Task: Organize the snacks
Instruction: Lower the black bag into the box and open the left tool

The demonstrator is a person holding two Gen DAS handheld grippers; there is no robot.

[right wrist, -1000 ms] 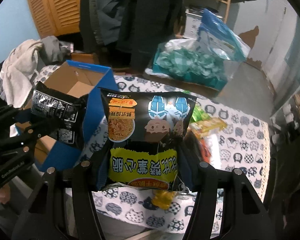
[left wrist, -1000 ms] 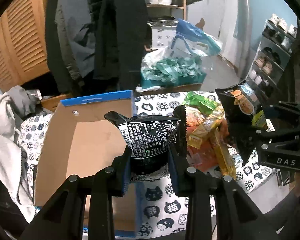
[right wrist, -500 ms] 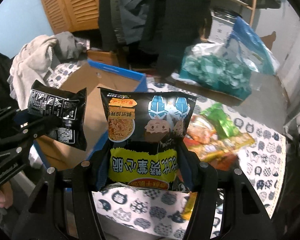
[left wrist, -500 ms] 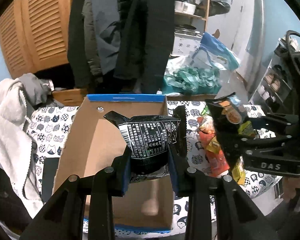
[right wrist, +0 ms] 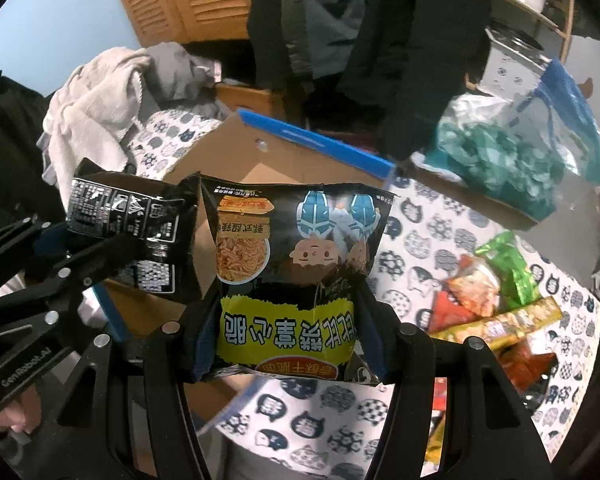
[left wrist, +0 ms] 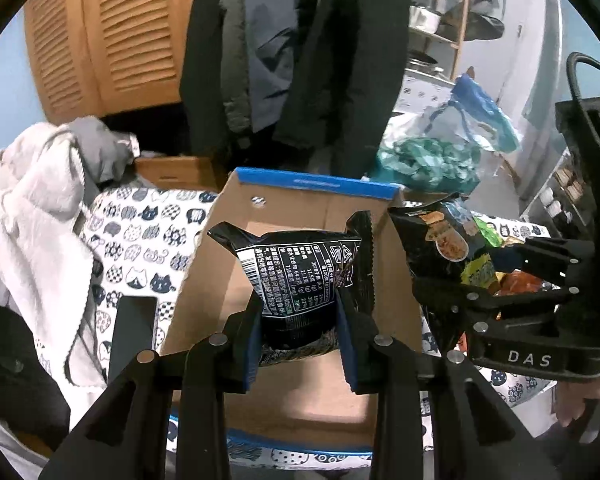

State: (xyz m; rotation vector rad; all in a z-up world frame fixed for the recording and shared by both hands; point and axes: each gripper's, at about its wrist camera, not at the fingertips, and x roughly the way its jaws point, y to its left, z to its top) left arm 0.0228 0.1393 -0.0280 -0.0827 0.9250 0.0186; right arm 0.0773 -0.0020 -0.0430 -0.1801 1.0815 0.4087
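My left gripper [left wrist: 298, 340] is shut on a black noodle snack packet [left wrist: 296, 276], its printed back facing me, held above the open cardboard box [left wrist: 300, 196] with a blue rim. My right gripper [right wrist: 290, 344] is shut on a second black snack packet [right wrist: 296, 264] with cartoon faces and a yellow band, held upside down beside the box [right wrist: 316, 140]. The right gripper shows at the right of the left wrist view [left wrist: 496, 280]; the left one shows at the left of the right wrist view [right wrist: 92, 256]. A pile of loose snack packs [right wrist: 496, 300] lies on the cat-print table [right wrist: 428, 236].
A heap of white and grey clothes [left wrist: 40, 200] lies left of the box. A dark flat object [left wrist: 134, 332] lies on the cloth by the box. A plastic bag of teal items [right wrist: 512, 160] sits behind the table. Dark coats [left wrist: 300, 48] hang behind.
Both grippers have moved left with their packets. The left packet is now over the box interior. The right packet has come up beside the box's right wall.
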